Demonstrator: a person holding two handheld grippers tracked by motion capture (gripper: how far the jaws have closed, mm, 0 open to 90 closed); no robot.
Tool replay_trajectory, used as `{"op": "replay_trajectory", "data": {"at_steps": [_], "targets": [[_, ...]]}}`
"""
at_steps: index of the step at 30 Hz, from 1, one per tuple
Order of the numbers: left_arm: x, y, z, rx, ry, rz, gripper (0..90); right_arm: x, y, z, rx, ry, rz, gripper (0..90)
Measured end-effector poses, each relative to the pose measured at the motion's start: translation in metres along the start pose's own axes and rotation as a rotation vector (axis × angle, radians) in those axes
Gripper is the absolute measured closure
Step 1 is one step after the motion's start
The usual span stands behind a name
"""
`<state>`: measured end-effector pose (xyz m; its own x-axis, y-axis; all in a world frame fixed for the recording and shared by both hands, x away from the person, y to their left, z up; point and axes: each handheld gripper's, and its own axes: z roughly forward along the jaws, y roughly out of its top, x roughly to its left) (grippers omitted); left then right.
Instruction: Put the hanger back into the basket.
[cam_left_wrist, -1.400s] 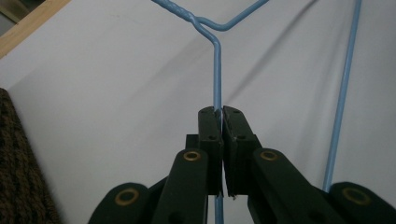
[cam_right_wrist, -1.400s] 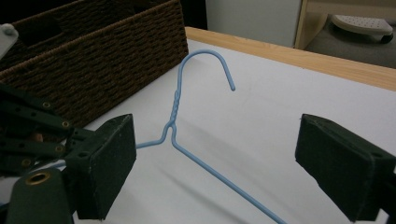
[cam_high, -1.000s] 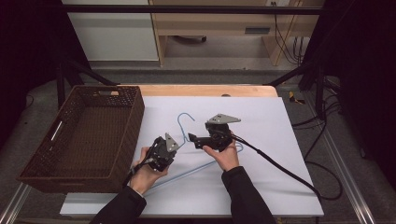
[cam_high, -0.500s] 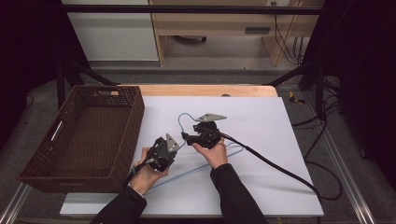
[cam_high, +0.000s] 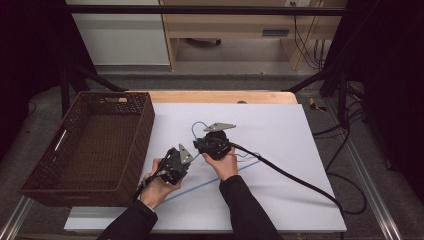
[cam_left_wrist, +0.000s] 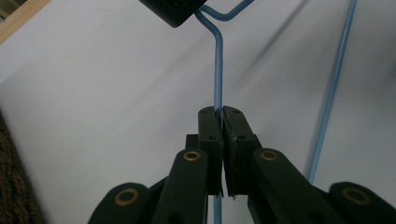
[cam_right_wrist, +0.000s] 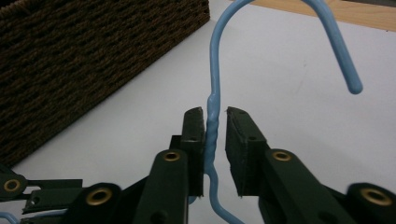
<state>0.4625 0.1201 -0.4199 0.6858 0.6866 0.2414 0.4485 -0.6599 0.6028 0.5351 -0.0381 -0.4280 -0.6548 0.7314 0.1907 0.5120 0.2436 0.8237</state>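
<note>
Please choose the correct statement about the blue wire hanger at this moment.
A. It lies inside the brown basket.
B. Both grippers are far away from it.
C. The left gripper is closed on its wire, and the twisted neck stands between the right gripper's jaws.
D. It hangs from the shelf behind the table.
C. In the left gripper view the left gripper pinches the wire of the hanger, and in the right gripper view the twisted neck sits between the right gripper's jaws, which show a gap on one side.

A light blue wire hanger lies on the white bench. Beside the bench's wooden edge stands a dark brown woven basket. Both tongs are black with brass rivets.
</note>
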Motion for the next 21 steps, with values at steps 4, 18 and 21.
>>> {"op": "replay_trajectory", "data": {"at_steps": [4, 18, 21], "targets": [[-0.0002, -0.0001, 0.0005, 0.002, -0.001, 0.002, 87.0, 0.0003, 0.0006, -0.0002, 0.008, 0.014, 0.024, 84.4], [0.008, -0.0001, 0.0053, 0.001, -0.057, -0.035, 67.7, 0.0012, 0.001, -0.0012, 0.004, 0.016, 0.058, 85.7], [0.0093, 0.0006, 0.0097, 0.008, -0.067, -0.031, 70.0, 0.0015, 0.0009, -0.0016, 0.003, 0.018, 0.056, 85.6]]}}
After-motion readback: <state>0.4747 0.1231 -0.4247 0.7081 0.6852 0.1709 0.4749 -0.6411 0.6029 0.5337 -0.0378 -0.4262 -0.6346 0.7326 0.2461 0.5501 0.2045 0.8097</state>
